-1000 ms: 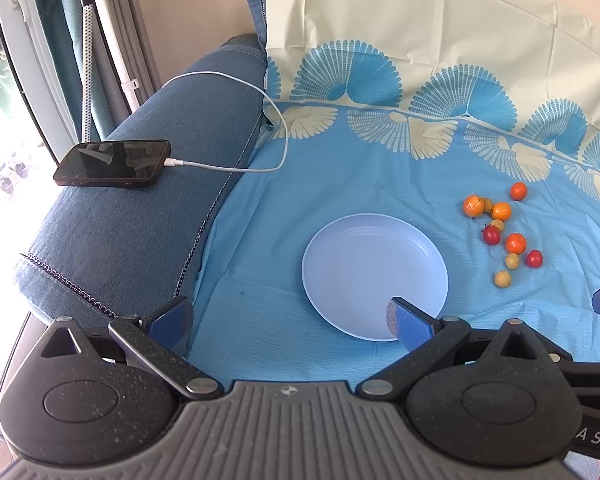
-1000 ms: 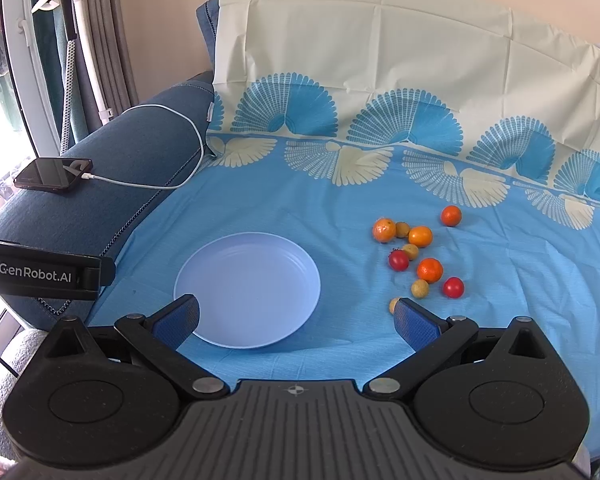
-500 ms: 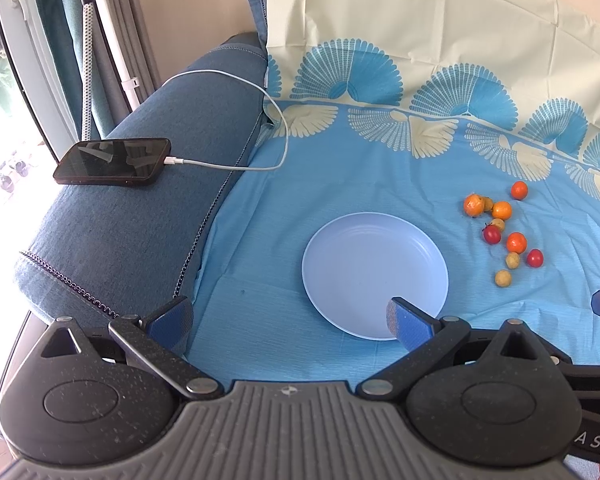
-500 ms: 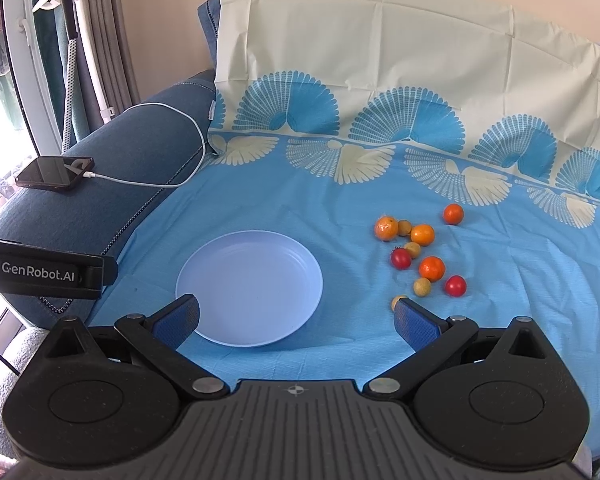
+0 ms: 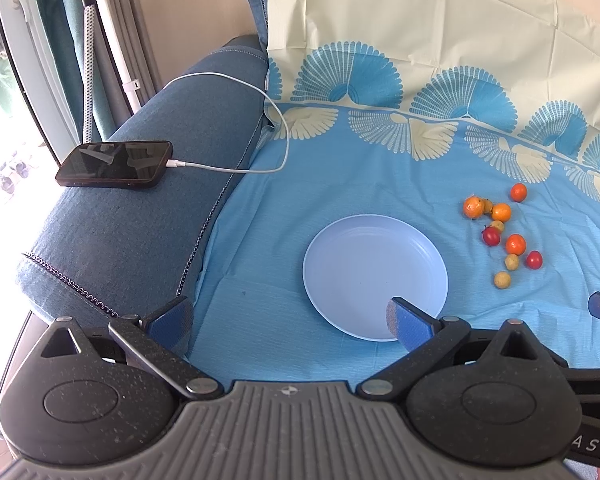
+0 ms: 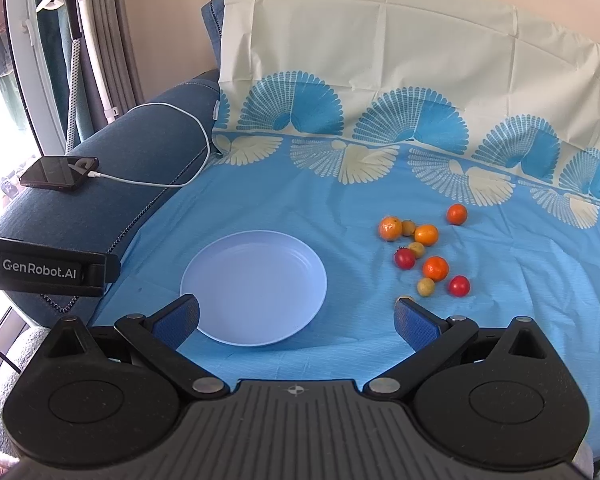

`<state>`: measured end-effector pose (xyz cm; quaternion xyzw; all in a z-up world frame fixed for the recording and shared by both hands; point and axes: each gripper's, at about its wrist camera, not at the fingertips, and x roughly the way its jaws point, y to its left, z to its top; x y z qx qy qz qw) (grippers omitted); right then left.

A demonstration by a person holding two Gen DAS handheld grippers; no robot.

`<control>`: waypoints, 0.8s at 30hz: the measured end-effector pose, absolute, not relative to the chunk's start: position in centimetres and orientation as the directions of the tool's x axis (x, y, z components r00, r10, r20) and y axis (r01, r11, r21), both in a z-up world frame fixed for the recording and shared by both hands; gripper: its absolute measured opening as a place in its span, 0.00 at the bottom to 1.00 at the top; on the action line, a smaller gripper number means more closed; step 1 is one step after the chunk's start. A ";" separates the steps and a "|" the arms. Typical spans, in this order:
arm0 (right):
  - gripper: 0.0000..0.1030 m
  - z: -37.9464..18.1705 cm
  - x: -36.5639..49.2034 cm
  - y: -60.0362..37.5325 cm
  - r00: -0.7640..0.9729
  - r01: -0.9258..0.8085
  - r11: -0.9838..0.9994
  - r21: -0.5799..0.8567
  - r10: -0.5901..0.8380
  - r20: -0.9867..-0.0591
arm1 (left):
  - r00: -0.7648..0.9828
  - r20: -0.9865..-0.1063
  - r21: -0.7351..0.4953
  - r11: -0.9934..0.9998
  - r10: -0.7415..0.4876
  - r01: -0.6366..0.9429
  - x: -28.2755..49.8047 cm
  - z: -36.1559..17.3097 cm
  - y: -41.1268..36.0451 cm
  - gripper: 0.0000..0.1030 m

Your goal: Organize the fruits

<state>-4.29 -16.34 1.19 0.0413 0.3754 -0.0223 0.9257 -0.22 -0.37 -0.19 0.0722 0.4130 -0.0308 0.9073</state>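
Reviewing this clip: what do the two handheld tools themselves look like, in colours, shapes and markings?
Both look alike. The left tool and right tool each have a ribbed grey base, two black speckled rounded housings, black linkage bars with silver pivots, and blue textured fingers. The right wrist view shows white "GenRobot.AI" lettering on the left tool's black side.

Open blue cloth (image 6: 300, 200) lies between the plate (image 6: 256, 286) and the sofa back, with nothing on it. The fruits (image 6: 424, 256) sit in a tight cluster just right of the plate, several touching, with narrow gaps between them. On the armrest (image 5: 160, 216) to the left, a phone (image 5: 116, 165) and its white cable (image 5: 260, 128) take up room. The right claw (image 6: 296, 320) spreads wide over the plate's near rim.
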 end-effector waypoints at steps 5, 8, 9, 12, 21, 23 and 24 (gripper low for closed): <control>1.00 1.3 -4.3 -16.4 0.718 0.069 0.996 0.061 -0.007 -0.697 | 0.658 -0.753 0.106 0.987 0.003 0.117 -0.2 -0.1 -0.4 1.00; 1.00 1.3 -4.2 -16.4 0.717 0.068 0.996 0.061 -0.006 -0.698 | 0.658 -0.753 0.107 0.987 0.003 0.117 -0.2 0.0 -0.4 1.00; 1.00 1.3 -4.2 -16.4 0.718 0.068 0.996 0.062 -0.006 -0.696 | 0.658 -0.753 0.107 0.987 0.004 0.117 -0.2 0.0 -0.4 1.00; 1.00 1.3 -4.2 -16.4 0.717 0.067 0.996 0.062 -0.005 -0.697 | 0.658 -0.753 0.108 0.987 0.005 0.117 -0.2 0.1 -0.4 1.00; 1.00 1.2 -4.2 -16.3 0.716 0.066 0.996 0.061 -0.004 -0.698 | 0.657 -0.754 0.110 0.987 0.006 0.118 -0.2 0.1 -0.5 1.00; 1.00 1.2 -4.2 -16.3 0.716 0.065 0.996 0.062 -0.004 -0.698 | 0.658 -0.753 0.110 0.987 0.006 0.118 -0.2 0.1 -0.5 1.00; 1.00 1.2 -4.2 -16.3 0.716 0.066 0.996 0.062 -0.004 -0.698 | 0.658 -0.753 0.110 0.987 0.006 0.118 -0.2 0.1 -0.5 1.00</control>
